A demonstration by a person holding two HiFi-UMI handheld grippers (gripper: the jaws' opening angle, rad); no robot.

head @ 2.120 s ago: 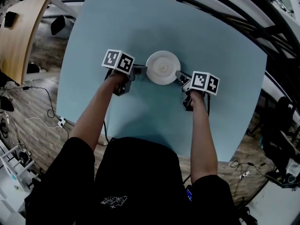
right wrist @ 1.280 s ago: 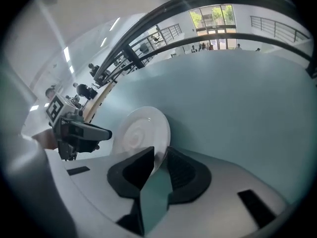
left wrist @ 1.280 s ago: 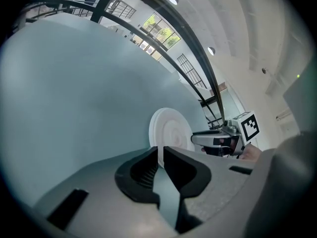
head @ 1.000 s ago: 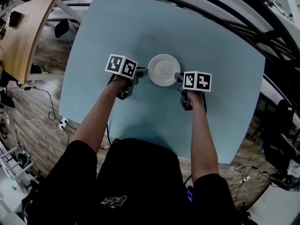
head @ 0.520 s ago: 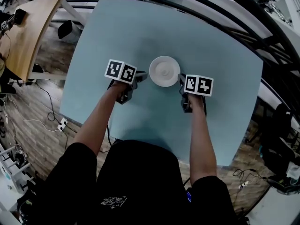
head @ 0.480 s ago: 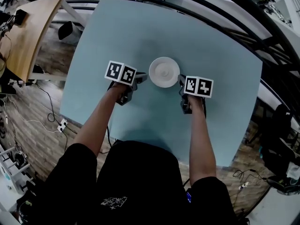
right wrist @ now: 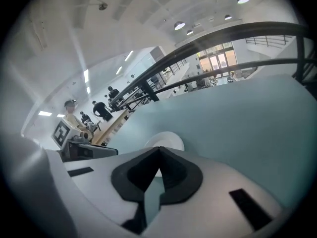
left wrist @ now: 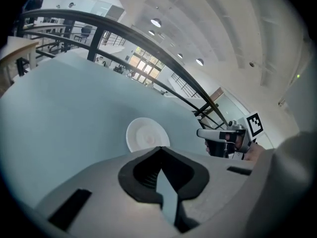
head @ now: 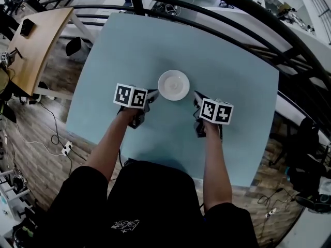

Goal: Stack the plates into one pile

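Note:
A pile of white plates sits in the middle of the light blue table. My left gripper hangs just left of it and nearer to me, my right gripper just right of it; both are clear of the rim. Each pair of jaws has just been closing and is now shut with nothing between them. In the left gripper view the plates lie beyond the closed left gripper, with the right gripper to the right. The right gripper view shows the plates beyond the right gripper.
A wooden table stands off to the left over a floor strewn with cables. A black railing curves past the blue table's far edge. Several people stand far off in the right gripper view.
Both grippers have let go of the plate pile's rim, drawn back toward me and lifted a little. Their jaws have closed. The plates stay put.

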